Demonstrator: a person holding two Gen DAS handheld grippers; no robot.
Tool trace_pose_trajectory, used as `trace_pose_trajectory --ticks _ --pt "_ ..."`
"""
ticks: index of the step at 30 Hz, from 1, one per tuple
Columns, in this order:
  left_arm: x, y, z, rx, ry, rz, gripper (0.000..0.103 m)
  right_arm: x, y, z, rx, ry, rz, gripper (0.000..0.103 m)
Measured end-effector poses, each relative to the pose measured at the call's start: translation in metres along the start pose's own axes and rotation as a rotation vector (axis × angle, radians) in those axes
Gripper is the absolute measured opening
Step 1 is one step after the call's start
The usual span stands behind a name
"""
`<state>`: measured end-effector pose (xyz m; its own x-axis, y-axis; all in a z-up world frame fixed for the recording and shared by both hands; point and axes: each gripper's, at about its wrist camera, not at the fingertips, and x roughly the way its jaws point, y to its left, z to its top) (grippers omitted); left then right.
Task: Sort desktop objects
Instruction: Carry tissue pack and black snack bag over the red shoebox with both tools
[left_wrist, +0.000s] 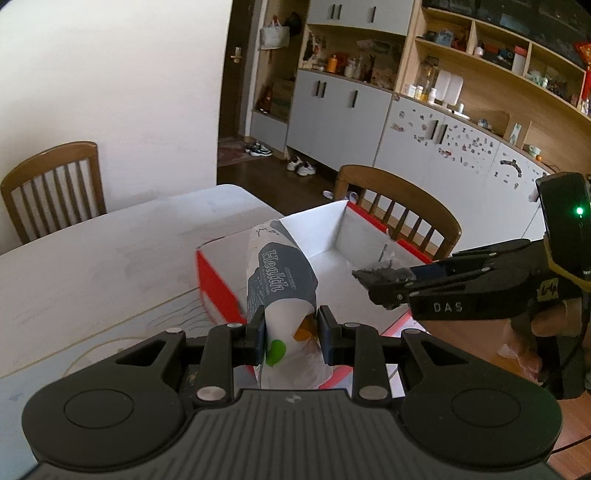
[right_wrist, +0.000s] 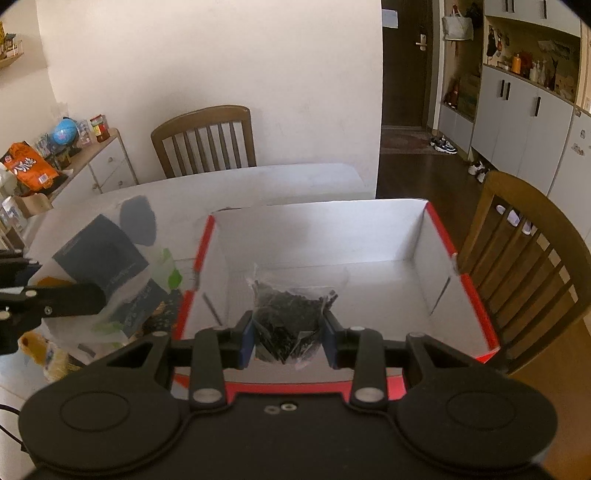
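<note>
The left gripper (left_wrist: 290, 338) is clenched on a soft, crinkly pack (left_wrist: 280, 280), held over the near rim of the box (right_wrist: 439, 229). The right gripper (right_wrist: 288, 334) grasps a light bag (right_wrist: 291, 314) of dark bits above the box floor (it looks slippery, so pinch the body). Only the box walls stand near; chairs (right_wrist: 207, 136) are well apart.
</note>
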<state>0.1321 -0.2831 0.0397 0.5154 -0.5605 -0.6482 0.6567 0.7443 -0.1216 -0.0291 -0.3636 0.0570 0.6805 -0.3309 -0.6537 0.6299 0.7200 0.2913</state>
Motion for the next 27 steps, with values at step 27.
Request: trace_pose_trajectory --ticks 27 --pt "0.162 -0.020 0.032 0.077 0.306 -0.136 0.027 0.080 -0.054 -0.004 -0.074 0.194 -0.035 0.036"
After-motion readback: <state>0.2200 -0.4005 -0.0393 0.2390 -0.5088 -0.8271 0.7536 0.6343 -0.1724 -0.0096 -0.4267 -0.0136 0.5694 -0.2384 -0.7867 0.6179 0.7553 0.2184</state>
